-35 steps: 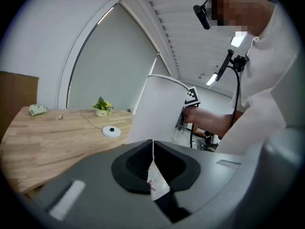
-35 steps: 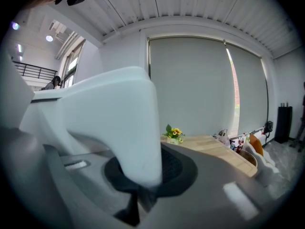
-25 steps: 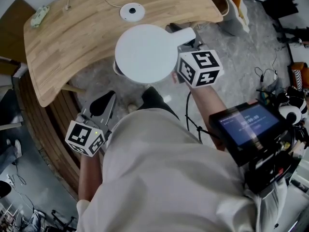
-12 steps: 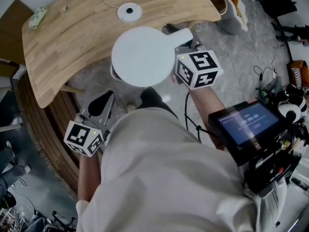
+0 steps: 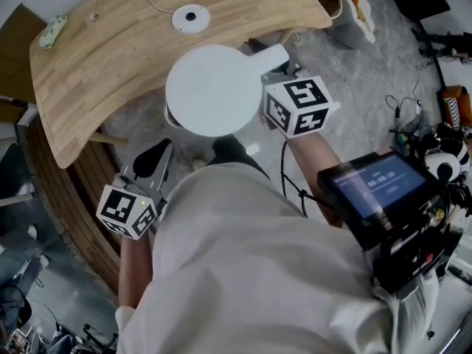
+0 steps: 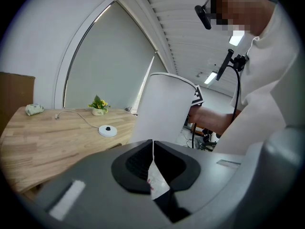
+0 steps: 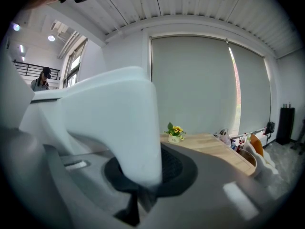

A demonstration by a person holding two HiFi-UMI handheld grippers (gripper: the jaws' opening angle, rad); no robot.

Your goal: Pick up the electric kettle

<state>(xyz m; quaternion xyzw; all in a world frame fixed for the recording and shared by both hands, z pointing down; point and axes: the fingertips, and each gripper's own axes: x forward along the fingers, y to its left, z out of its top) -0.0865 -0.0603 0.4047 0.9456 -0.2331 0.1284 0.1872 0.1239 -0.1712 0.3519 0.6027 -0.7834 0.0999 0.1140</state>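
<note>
The white electric kettle (image 5: pixel 210 88) hangs in the air in front of the wooden table's (image 5: pixel 96 72) near edge, seen from above as a round lid. My right gripper (image 5: pixel 279 68) is shut on the kettle's handle (image 5: pixel 270 55). In the right gripper view the white handle (image 7: pixel 128 123) fills the space between the jaws. The kettle's round base (image 5: pixel 190 18) lies on the table with its cord, apart from the kettle. My left gripper (image 5: pixel 153 162) sits lower left, shut and empty. In the left gripper view the kettle body (image 6: pixel 164 109) stands just ahead.
A small potted plant (image 6: pixel 98 105) and a power strip (image 5: pixel 50 30) sit on the table. A chair (image 5: pixel 346 13) stands at the table's right end. Cables and gear (image 5: pixel 435 146) lie on the floor at the right.
Only the head view has drifted slightly; both grippers and the kettle keep their places.
</note>
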